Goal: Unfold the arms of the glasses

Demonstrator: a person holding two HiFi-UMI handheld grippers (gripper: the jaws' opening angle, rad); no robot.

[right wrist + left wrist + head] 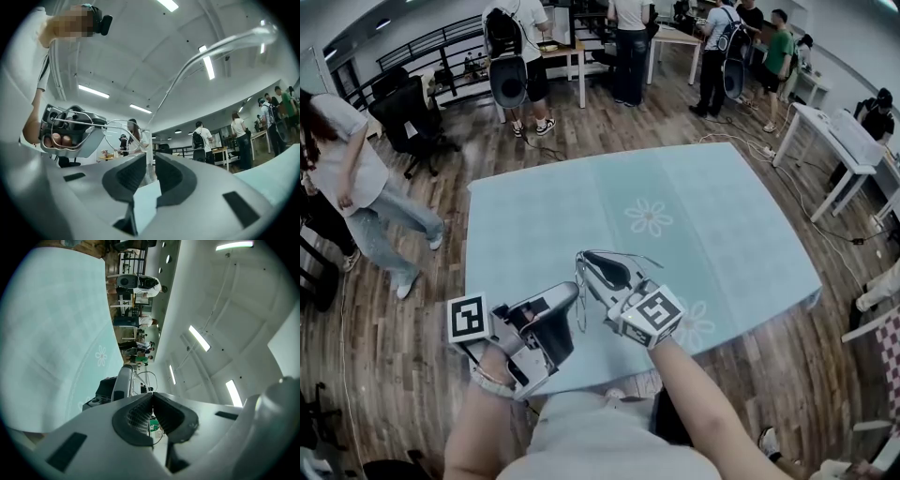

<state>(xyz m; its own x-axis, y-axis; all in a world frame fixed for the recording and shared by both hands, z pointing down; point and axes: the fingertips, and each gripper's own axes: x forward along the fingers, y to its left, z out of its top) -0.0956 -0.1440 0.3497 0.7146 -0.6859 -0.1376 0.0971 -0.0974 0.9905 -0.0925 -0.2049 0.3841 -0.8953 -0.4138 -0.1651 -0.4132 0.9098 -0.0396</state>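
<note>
Thin wire-rimmed glasses (581,298) hang in the air between my two grippers, above the pale blue table (694,187). My left gripper (572,292) is shut on the frame; in the left gripper view its pads (140,411) meet on the thin wire (157,431). My right gripper (585,259) is just beyond it, with its jaws almost together on the root of a clear arm (187,70). That arm sweeps up and to the right, away from the round lenses (123,133). In the head view it sticks out to the right (639,259).
The table's near edge (712,337) is close below my hands. Several people stand by desks at the back (628,47), and one person (356,187) stands at the left. White desks (844,150) and cables line the right side.
</note>
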